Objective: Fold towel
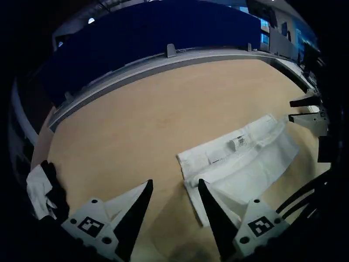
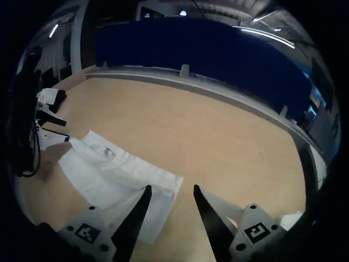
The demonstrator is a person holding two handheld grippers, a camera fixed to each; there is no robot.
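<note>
The white cloth towel (image 1: 244,161) lies flat and looks partly folded, toward the near edge of the pale wooden bench (image 1: 152,113). The left gripper (image 1: 174,187) and right gripper (image 2: 172,192) both gape, holding nothing, one at each short end. Best to pinch matching corners, then lift evenly so the edges meet.

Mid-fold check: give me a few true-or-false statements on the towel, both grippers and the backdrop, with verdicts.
1. The white cloth towel lies on the light wooden table. True.
2. The left gripper is shut on the towel. False: its fingers are open and grip nothing.
3. A small white label shows on the towel. True.
4. The long partition behind the table is red. False: it is dark blue.
5. The right gripper lifts a towel corner. False: it is open, and the towel lies on the table.
</note>
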